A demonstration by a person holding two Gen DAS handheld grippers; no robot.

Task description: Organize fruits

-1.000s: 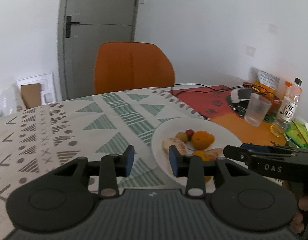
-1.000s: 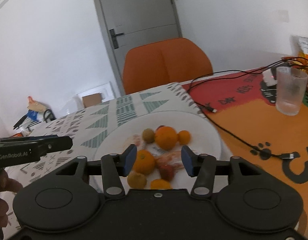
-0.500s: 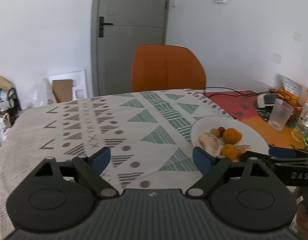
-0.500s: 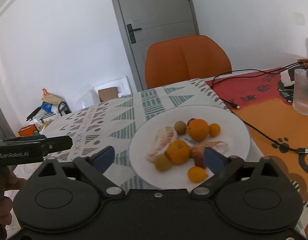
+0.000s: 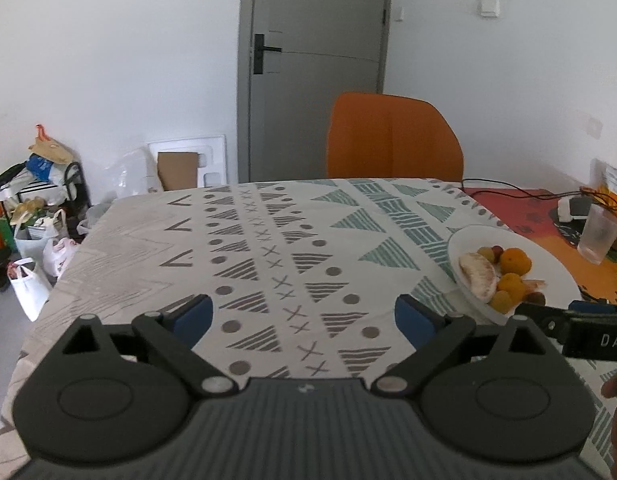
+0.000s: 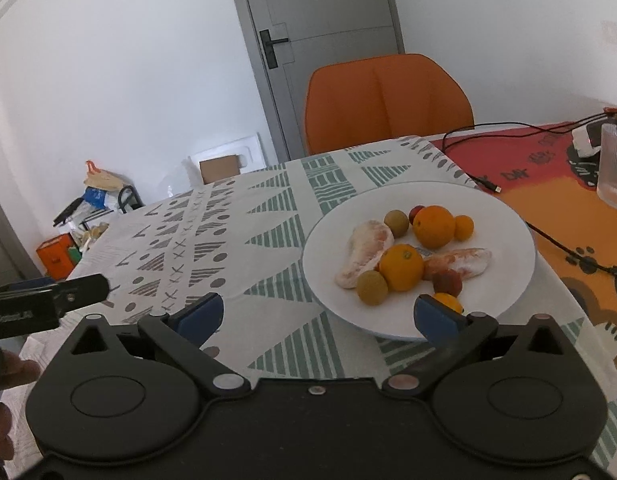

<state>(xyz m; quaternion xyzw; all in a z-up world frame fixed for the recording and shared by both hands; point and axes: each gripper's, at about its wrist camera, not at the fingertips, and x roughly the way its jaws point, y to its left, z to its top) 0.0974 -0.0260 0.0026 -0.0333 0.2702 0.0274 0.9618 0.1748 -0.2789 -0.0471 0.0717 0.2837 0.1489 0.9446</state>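
While our left gripper was opening over the patterned tablecloth with nothing between its jaws, we held the right gripper spread wide (also empty) before the white plate bearing the fruits.

My right gripper hangs over the bench with jaws wide and nothing between them. Just ahead sits the white plate holding two oranges, peeled citrus segments and small round fruits. The left gripper shows at the left edge.
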